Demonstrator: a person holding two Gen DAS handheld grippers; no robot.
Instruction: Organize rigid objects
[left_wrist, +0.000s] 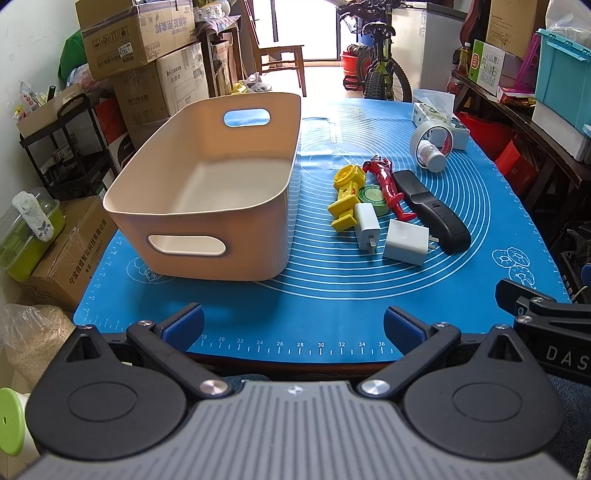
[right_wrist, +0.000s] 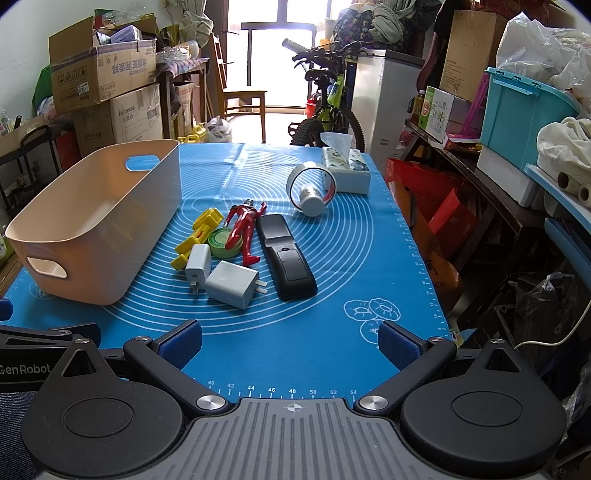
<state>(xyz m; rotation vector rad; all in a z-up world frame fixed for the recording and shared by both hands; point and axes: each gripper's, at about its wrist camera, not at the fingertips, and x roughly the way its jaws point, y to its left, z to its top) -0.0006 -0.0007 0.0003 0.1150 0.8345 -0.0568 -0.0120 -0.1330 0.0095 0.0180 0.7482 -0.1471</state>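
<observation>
Left wrist view looks over the left tool (left_wrist: 293, 326), its blue-padded fingers spread wide with nothing between them, held low at the near edge of the tabletop covered by a blue silicone mat with white rings (left_wrist: 332, 295). An empty beige plastic bin with handle cut-outs (left_wrist: 207, 192) sits on the mat's left half, open side up, probably so items can be dropped straight in. Just right of it, bunched together, lie a yellow plastic toy (left_wrist: 347, 197), a round green tin (left_wrist: 373, 195), a red figurine (left_wrist: 386, 186), a black remote control (left_wrist: 430, 212), a small white charger (left_wrist: 367, 227) and a larger white plug adapter (left_wrist: 406, 242); farther back a roll of tape (left_wrist: 430, 140) has a white bottle (left_wrist: 432, 155) lying through it. From the right wrist view, the right tool (right_wrist: 290, 343) is likewise spread and empty, aimed at the cluster, with the adapter nearest; it seems the easiest first pick. Nothing is in the bin yet, so sorting appears not to have begun.
</observation>
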